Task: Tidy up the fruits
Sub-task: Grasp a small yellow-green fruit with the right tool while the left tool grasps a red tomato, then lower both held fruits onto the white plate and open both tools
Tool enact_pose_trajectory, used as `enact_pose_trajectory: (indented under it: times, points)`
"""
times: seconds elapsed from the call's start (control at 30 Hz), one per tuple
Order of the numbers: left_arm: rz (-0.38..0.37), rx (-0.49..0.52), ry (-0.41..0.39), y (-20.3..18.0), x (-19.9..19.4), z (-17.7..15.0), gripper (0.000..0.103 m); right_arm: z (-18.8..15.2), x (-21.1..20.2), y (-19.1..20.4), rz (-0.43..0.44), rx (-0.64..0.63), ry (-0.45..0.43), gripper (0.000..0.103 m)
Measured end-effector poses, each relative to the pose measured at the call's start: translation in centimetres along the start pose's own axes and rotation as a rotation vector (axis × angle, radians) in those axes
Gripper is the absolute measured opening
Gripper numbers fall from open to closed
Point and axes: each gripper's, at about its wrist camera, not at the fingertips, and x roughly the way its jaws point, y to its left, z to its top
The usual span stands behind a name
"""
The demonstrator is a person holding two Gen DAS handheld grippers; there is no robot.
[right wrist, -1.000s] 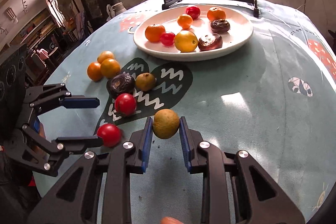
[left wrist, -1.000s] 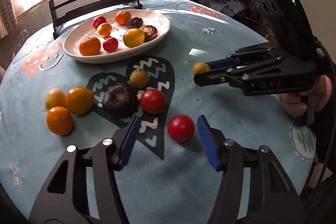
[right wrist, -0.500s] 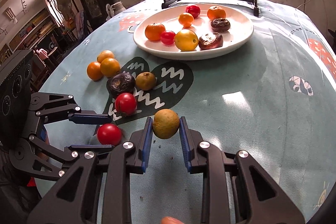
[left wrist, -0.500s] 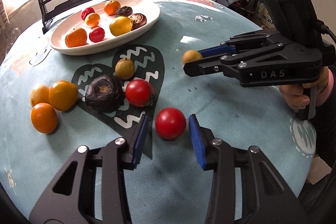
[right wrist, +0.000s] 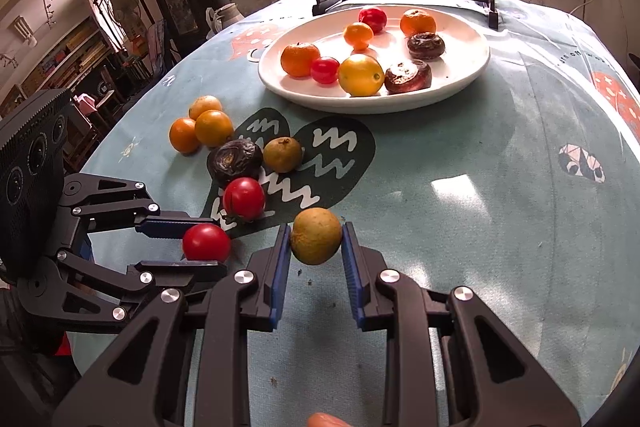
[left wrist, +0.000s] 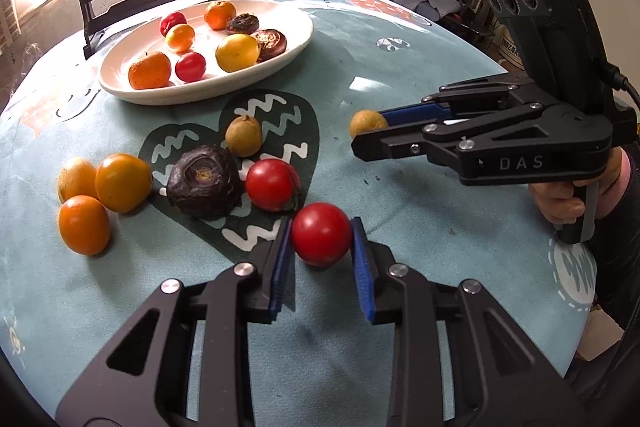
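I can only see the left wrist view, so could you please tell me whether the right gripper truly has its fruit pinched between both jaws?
Observer: Yes. In the right wrist view both pads touch the yellowish-green fruit, and the right gripper holds it above the tablecloth.
Operator: Thank you. Does the left gripper look closed from that side?
Observer: Its jaws flank the red tomato, which sits at the left gripper fingertips.
Operator: Anything behind it?
Observer: A shelf-lined room with a standing fan.
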Motion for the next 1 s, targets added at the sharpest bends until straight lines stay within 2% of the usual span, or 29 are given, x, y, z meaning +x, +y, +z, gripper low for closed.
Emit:
enact_pose_trajectory:
  times: [0.17, 0.27, 0.37, 0.47, 0.5, 0.67, 0.8, 0.93, 0.97, 1.0]
  points:
    - [-0.019, -0.038, -0.053, 0.6, -1.3, 0.3, 0.029, 0.3, 0.2, 0.2, 0.036, 0.021, -0.037, 0.027]
    - [-0.076, -0.106, -0.081, 1.7, -1.9, 0.7, 0.029, 1.3, -0.4, 0.0, 0.017, 0.073, -0.144, 0.027]
    - [-0.087, -0.184, -0.117, 3.1, -2.3, 1.6, 0.029, 2.9, -0.7, -0.3, -0.039, 0.132, -0.27, 0.027]
    - [-0.105, -0.247, -0.127, 5.3, -2.4, 3.7, 0.029, 4.9, 0.1, -1.0, -0.078, 0.185, -0.329, 0.027]
    - [-0.091, -0.247, -0.126, 5.9, -2.4, 4.7, 0.029, 5.6, 0.6, -1.5, -0.085, 0.207, -0.333, 0.027]
    - [0.111, -0.218, -0.141, 9.3, -1.4, 11.1, 0.029, 9.1, 2.6, -3.6, -0.179, 0.244, -0.356, 0.027]
    - [0.19, -0.221, -0.103, 11.3, 1.5, 14.5, 0.029, 10.5, 4.0, -5.0, -0.185, 0.256, -0.345, 0.027]
    - [0.239, -0.209, -0.067, 12.0, 3.9, 15.9, 0.029, 10.9, 4.5, -5.5, -0.18, 0.251, -0.347, 0.027]
    - [0.25, -0.214, -0.061, 12.1, 4.1, 16.1, 0.031, 11.0, 4.6, -5.6, -0.175, 0.25, -0.344, 0.028]
    - [0.265, -0.219, -0.062, 12.2, 4.3, 16.1, 0.047, 11.0, 4.7, -5.7, -0.17, 0.251, -0.339, 0.033]
